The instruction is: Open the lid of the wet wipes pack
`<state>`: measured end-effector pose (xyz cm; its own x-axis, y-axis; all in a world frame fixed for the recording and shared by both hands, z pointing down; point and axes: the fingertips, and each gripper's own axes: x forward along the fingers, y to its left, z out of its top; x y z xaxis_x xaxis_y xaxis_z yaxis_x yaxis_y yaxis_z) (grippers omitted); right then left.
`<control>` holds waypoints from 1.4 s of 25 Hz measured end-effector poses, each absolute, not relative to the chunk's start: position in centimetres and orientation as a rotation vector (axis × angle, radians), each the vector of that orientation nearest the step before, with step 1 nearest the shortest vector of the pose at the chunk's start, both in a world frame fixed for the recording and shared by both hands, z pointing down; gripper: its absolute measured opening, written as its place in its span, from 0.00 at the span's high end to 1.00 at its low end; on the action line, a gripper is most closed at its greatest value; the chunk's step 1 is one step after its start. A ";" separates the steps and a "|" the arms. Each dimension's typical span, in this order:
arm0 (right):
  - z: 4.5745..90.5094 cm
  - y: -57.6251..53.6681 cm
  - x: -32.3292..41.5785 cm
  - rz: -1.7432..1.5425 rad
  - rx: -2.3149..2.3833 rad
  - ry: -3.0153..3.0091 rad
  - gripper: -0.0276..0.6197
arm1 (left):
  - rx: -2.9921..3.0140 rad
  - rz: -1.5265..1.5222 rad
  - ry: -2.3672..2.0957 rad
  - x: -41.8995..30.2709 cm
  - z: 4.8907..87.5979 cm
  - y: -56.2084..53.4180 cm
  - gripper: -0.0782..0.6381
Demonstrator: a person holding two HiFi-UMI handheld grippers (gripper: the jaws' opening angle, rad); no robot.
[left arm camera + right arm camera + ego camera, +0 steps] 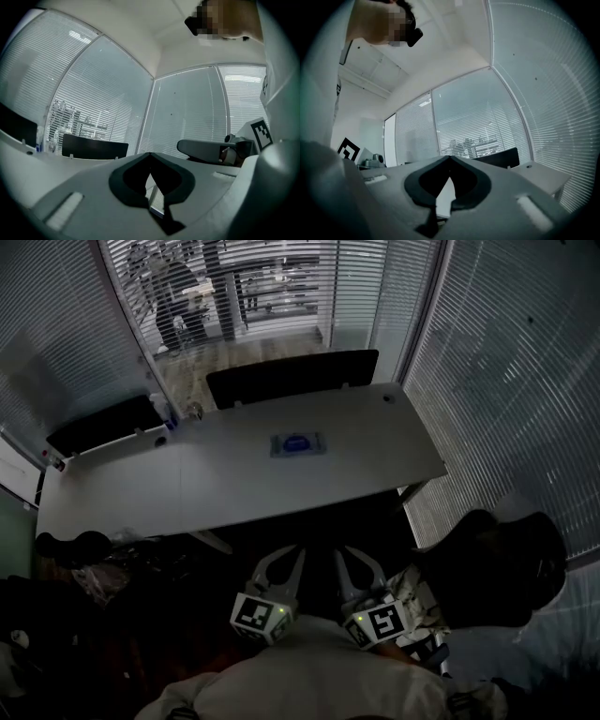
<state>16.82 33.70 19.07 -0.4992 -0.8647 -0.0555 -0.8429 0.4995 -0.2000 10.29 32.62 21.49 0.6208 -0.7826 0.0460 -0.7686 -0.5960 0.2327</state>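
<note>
Wet wipes pack [298, 443] just sits mid-surface [141, 493], lid shut. Left gripper [292, 554] and right gripper [345, 554] hang short of the near edge, fingers [384, 197] pressed together, empty.

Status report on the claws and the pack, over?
Left gripper and right gripper jaws shut, empty. Wet wipes pack flat on table, untouched. No obstacle seen.
</note>
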 end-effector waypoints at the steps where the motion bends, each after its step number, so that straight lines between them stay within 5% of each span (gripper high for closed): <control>1: 19.1 33.6 16.9 -0.222 -1.485 2.587 0.96 | 2.617 -0.090 -1.275 10.4 21.5 32.4 0.89; 35: 19.5 13.2 10.8 -0.208 -1.517 2.621 0.95 | 2.589 -0.149 -1.300 3.9 21.6 12.0 0.89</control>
